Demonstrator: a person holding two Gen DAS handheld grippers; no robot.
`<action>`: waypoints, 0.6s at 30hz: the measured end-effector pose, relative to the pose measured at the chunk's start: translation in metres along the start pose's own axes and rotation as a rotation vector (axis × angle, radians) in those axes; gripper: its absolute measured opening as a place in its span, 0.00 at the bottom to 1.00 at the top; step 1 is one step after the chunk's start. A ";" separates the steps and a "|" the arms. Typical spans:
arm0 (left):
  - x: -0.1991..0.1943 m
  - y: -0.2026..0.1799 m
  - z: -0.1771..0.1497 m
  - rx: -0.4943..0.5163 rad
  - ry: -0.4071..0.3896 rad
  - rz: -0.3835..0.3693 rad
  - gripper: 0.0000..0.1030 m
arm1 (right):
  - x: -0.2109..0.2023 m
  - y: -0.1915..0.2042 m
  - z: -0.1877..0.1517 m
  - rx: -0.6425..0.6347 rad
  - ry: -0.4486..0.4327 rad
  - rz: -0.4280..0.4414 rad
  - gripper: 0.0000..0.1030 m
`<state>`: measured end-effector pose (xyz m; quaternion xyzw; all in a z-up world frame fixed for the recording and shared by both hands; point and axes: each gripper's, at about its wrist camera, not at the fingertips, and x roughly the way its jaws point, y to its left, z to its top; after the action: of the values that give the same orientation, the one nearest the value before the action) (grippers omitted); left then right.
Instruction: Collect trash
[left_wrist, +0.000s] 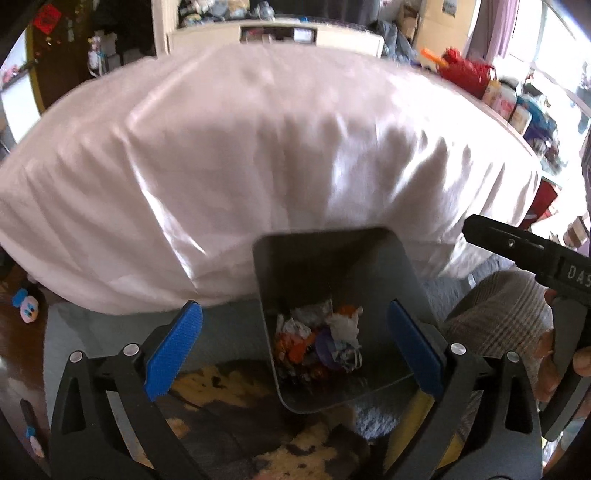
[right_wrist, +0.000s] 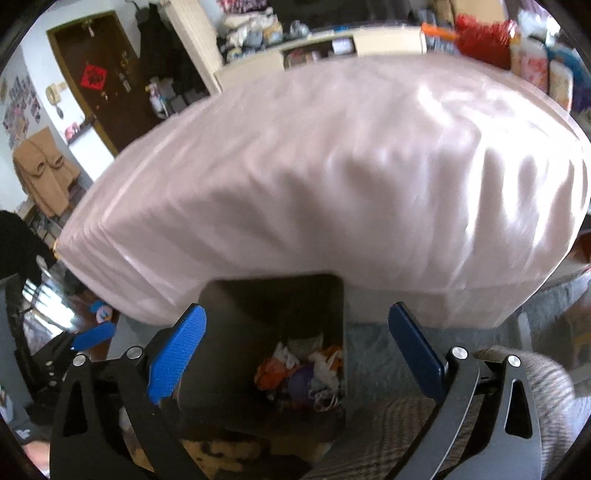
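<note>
While both grippers, left gripper (left_wrist: 295, 347) and right gripper (right_wrist: 295, 347), are hovering above the trash bin (left_wrist: 373, 251), their jaws are standing wide and gripping nothing.

The bed (left_wrist: 258, 155) wears smooth, faintly glossy pale cloth. The bin (left_wrist: 369, 258) looks like matt grey plastic, holding crumpled paper and plastic trash (left_wrist: 321, 339). The gripper pads (left_wrist: 173, 350) are textured blue rubber on matt black arms. The rug (left_wrist: 229, 413) is shaggy.
</note>
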<state>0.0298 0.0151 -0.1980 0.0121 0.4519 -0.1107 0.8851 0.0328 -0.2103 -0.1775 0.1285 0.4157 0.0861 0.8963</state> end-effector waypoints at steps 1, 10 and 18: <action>-0.007 0.000 0.002 -0.003 -0.021 0.005 0.92 | -0.006 0.000 0.002 -0.004 -0.023 -0.004 0.96; -0.091 0.001 0.023 -0.067 -0.253 0.071 0.92 | -0.091 0.014 0.021 -0.063 -0.287 -0.129 0.97; -0.166 -0.011 0.042 -0.039 -0.456 0.153 0.92 | -0.157 0.022 0.030 -0.076 -0.431 -0.235 0.97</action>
<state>-0.0338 0.0298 -0.0389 0.0039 0.2399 -0.0348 0.9702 -0.0455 -0.2348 -0.0389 0.0607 0.2234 -0.0325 0.9723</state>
